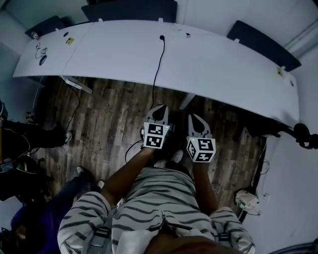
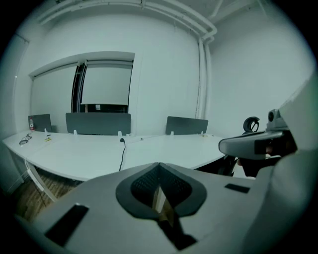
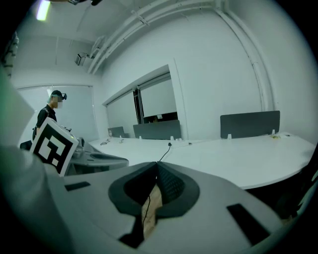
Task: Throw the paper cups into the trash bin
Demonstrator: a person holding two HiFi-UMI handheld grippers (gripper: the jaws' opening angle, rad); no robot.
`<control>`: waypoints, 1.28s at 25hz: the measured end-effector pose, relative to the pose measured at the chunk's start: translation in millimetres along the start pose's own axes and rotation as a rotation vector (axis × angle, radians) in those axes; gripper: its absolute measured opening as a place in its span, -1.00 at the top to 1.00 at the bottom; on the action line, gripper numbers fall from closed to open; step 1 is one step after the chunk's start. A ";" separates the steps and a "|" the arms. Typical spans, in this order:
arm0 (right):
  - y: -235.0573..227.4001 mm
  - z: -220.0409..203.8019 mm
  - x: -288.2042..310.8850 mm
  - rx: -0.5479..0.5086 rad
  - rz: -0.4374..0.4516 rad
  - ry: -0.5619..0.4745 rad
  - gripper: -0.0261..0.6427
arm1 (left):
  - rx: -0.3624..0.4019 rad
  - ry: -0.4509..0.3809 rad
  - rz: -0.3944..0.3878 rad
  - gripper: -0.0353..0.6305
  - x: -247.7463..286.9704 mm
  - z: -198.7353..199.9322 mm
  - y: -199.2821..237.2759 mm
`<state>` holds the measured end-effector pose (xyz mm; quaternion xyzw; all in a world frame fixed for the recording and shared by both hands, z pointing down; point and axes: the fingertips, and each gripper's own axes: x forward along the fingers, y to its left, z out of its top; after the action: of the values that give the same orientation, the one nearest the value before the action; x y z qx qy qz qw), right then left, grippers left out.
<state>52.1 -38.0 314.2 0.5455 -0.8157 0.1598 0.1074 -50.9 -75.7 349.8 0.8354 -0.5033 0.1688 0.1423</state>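
No paper cup or trash bin shows in any view. In the head view both grippers are held side by side above the wooden floor, in front of the long white table [image 1: 124,54]. My left gripper [image 1: 159,112] is shut, its dark pads meeting at the tip [image 2: 159,166] with nothing between them. My right gripper [image 1: 196,120] is also shut and holds nothing [image 3: 156,167]. Each points slightly downward toward the table. The right gripper's body [image 2: 253,145] appears at the right of the left gripper view. The left gripper's marker cube [image 3: 52,145] appears at the left of the right gripper view.
A black cable [image 1: 158,69] runs from the table down to the floor. Dark dividers [image 1: 131,10] stand behind the table. Another person's legs [image 1: 35,135] are at the left, and someone stands far off [image 3: 49,111]. A power strip [image 1: 247,200] lies on the floor at the right.
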 end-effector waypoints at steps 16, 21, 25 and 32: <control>18.6 49.9 -12.1 -0.033 0.046 -0.101 0.87 | 0.002 -0.154 -0.021 0.82 -46.8 67.2 -7.7; 18.8 62.5 -16.0 -0.051 0.046 -0.143 0.87 | 0.010 -0.197 -0.030 0.82 -56.2 80.7 -13.3; 18.5 72.3 -16.6 -0.051 0.053 -0.165 0.87 | 0.010 -0.220 -0.034 0.82 -60.8 91.0 -16.6; 18.6 82.8 -19.4 -0.082 0.047 -0.198 0.87 | 0.002 -0.250 -0.034 0.82 -63.6 99.8 -19.1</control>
<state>42.3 -46.1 228.2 0.5344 -0.8408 0.0740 0.0447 -47.8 -57.3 231.4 0.8586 -0.5026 0.0612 0.0806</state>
